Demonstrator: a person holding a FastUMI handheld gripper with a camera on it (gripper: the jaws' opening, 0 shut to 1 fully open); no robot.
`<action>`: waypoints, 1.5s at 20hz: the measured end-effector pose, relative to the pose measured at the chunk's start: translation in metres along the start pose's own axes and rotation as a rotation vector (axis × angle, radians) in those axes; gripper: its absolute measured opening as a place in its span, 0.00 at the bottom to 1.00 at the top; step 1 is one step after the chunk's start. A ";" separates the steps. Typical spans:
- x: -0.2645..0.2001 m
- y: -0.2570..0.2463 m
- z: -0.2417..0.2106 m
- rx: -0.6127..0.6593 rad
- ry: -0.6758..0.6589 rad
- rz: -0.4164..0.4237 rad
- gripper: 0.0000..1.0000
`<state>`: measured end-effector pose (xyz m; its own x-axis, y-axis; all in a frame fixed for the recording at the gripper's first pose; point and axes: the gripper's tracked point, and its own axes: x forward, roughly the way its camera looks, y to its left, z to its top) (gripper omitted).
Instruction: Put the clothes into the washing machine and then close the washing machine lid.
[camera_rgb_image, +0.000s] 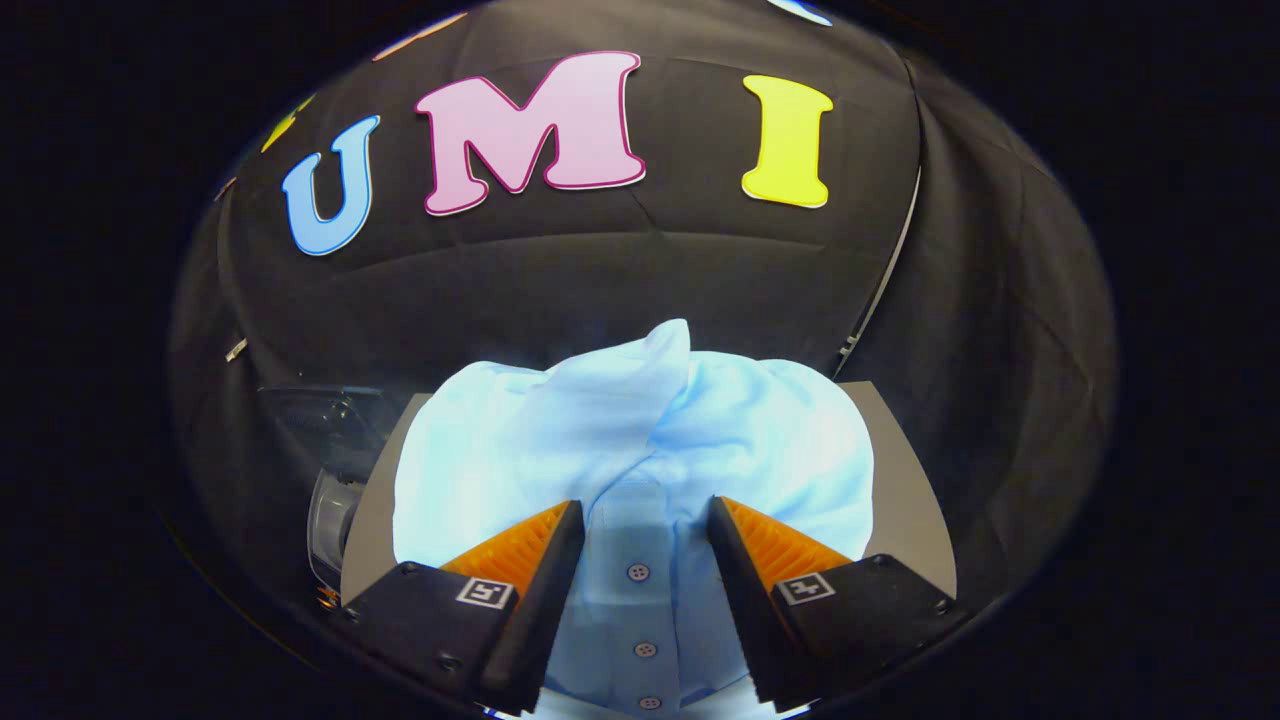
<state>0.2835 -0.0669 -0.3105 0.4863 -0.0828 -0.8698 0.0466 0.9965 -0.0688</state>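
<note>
Shirt (640, 450) first: a light blue one, bunched up in a soft heap, with its button strip running down between the two fingers of the tool (645, 520). It lies on a grey worktop (905, 470), covering most of it from the left edge to near the right edge. One fold sticks up like a small peak at the far side of the heap.

The tool hangs just above the shirt with its fingers spread apart, one on each side of the button strip. They do not press on the cloth, so nothing is held yet.

Off the left edge of the worktop sits a dark, shiny, rounded thing (335, 480). It may be the washing machine, but it is too dim to be sure.

This looks like the very first step, picking up the shirt. Next, the fingers need to go down into the cloth and squeeze a good thick fold, so the shirt lifts without slipping out.
</note>
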 end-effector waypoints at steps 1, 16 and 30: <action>0.001 0.001 0.001 0.011 -0.001 0.005 0.65; -0.071 0.015 0.035 0.048 -0.195 0.080 0.06; -0.239 0.118 0.130 -0.028 -0.525 0.222 0.06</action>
<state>0.2859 0.0697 -0.0472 0.8504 0.1432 -0.5063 -0.1258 0.9897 0.0686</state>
